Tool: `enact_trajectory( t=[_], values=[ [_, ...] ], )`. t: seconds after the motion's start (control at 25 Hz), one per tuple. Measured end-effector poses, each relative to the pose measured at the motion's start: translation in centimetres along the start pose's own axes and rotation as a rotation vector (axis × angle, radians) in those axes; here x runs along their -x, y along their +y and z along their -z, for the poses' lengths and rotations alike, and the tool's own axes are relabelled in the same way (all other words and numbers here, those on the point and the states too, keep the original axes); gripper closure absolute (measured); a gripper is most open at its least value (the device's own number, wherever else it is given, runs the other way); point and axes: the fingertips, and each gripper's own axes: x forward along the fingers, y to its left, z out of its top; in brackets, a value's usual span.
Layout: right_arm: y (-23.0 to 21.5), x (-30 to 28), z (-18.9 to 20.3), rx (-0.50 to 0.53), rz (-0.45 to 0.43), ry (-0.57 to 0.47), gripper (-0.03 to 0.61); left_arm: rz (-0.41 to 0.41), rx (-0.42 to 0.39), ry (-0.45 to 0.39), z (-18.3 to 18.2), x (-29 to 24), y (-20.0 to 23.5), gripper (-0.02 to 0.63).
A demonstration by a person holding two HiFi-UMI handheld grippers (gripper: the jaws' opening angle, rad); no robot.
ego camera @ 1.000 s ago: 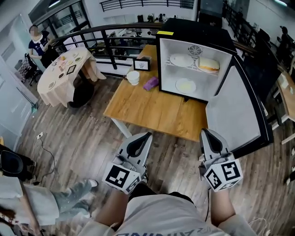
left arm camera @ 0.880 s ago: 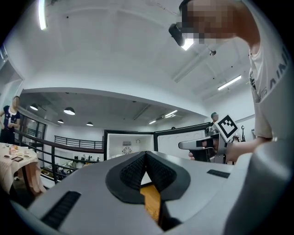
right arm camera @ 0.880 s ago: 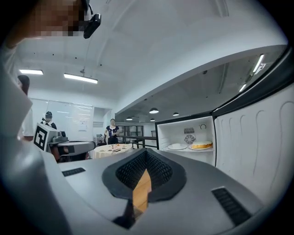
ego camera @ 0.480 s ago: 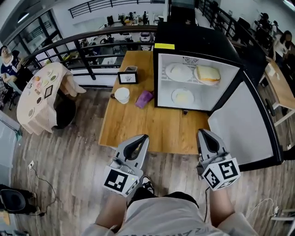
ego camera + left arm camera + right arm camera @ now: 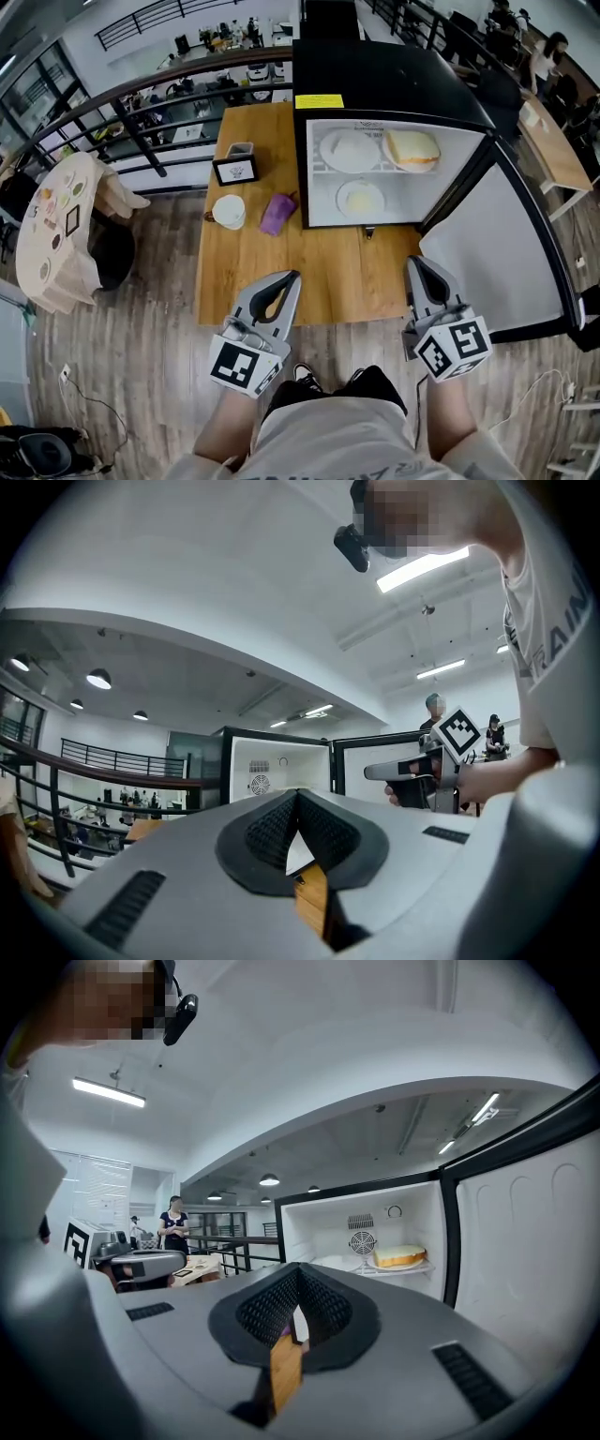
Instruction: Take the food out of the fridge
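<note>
A black mini fridge (image 5: 375, 75) stands on a wooden table (image 5: 309, 267) with its door (image 5: 511, 244) swung open to the right. On its upper shelf lie a white plate (image 5: 349, 150) and a plate with a sandwich-like slab (image 5: 411, 148), which also shows in the right gripper view (image 5: 400, 1256). A plate with pale food (image 5: 361, 199) sits on the lower level. My left gripper (image 5: 292, 276) and right gripper (image 5: 413, 262) hover side by side over the table's near edge, well short of the fridge. Both are shut and empty, with their pads meeting (image 5: 298, 797) (image 5: 300, 1269).
Left of the fridge the table carries a white cup (image 5: 228, 211), a purple object (image 5: 277, 214) and a small framed sign (image 5: 238, 167). A black railing (image 5: 141, 141) runs behind. A cloth-covered round table (image 5: 61, 225) stands at the far left. A person (image 5: 174, 1222) stands in the distance.
The table and fridge have drawn nearer and swung round, so the fridge opening now faces me squarely. Both grippers have come up to the table's near edge, still shut.
</note>
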Motion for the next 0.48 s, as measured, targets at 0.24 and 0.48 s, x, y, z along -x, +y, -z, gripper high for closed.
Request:
enact_trajectory(
  t=[0.24,0.48],
  values=[
    [-4.0,-0.7,-0.7,-0.033,0.027,-0.025,0.558,0.013,-0.021,-0.002,-0.6,-4.2,-0.6,0.604],
    [-8.2,-2.3,1.2,-0.1,-0.006,0.005,0.558,-0.035,-0.013,0.043,0.9,-7.4,-1.6,0.604]
  ],
)
